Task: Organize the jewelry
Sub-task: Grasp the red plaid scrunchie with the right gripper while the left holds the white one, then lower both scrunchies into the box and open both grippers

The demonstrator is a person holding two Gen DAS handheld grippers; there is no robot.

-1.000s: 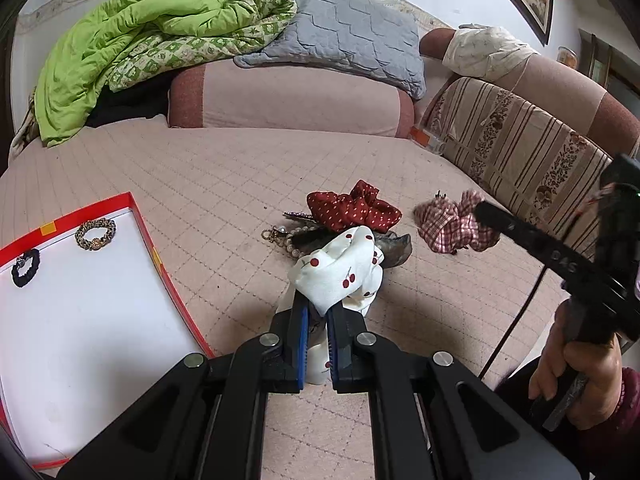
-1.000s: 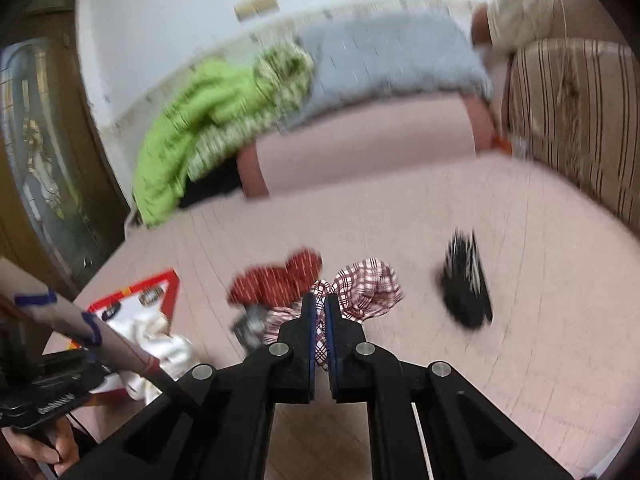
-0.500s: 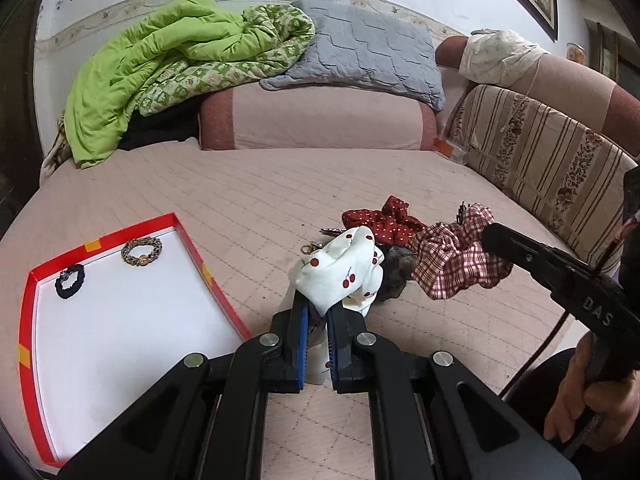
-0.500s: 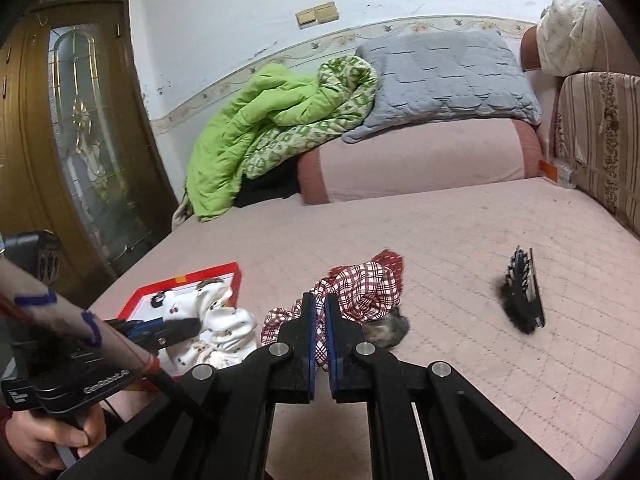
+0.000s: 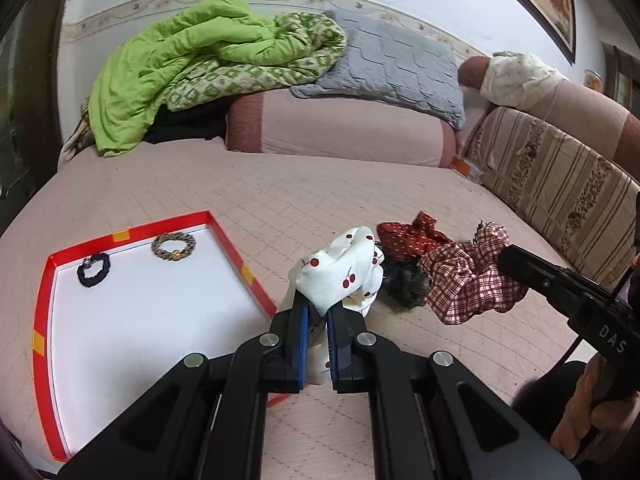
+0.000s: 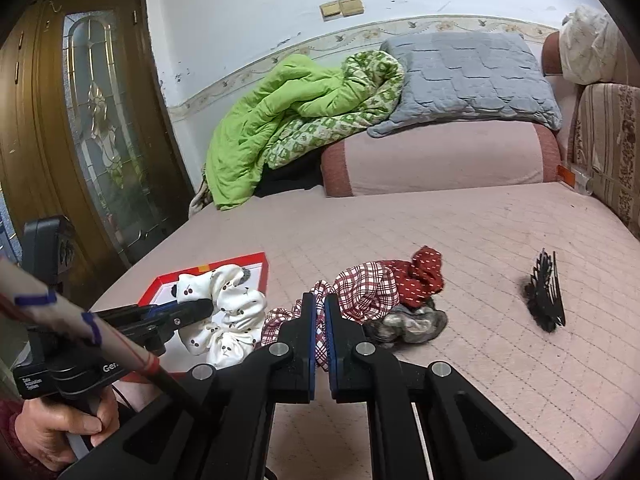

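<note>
My left gripper (image 5: 316, 312) is shut on a white cherry-print scrunchie (image 5: 340, 272), held above the bed beside the red-rimmed white tray (image 5: 40, 344). The scrunchie also shows in the right wrist view (image 6: 224, 312). My right gripper (image 6: 320, 308) is shut on a red-and-white plaid scrunchie (image 6: 360, 288), also seen in the left wrist view (image 5: 468, 280). A black scrunchie (image 5: 93, 269) and a gold-brown bracelet (image 5: 174, 245) lie in the tray. A red dotted scrunchie (image 5: 412, 236) and a grey-black scrunchie (image 5: 404, 284) lie on the bed.
A black claw hair clip (image 6: 546, 300) lies on the pink quilted bed (image 5: 240, 188) to the right. A green quilt (image 5: 192, 64), grey pillow (image 5: 392, 68) and pink bolster (image 5: 340, 128) line the far side. A striped cushion (image 5: 560, 184) stands on the right. A wooden door (image 6: 80, 120) is at left.
Both grippers have lifted and drawn back from the pile. The plaid scrunchie has come up off the bed in my right gripper. The tray sits nearer the left gripper in view.
</note>
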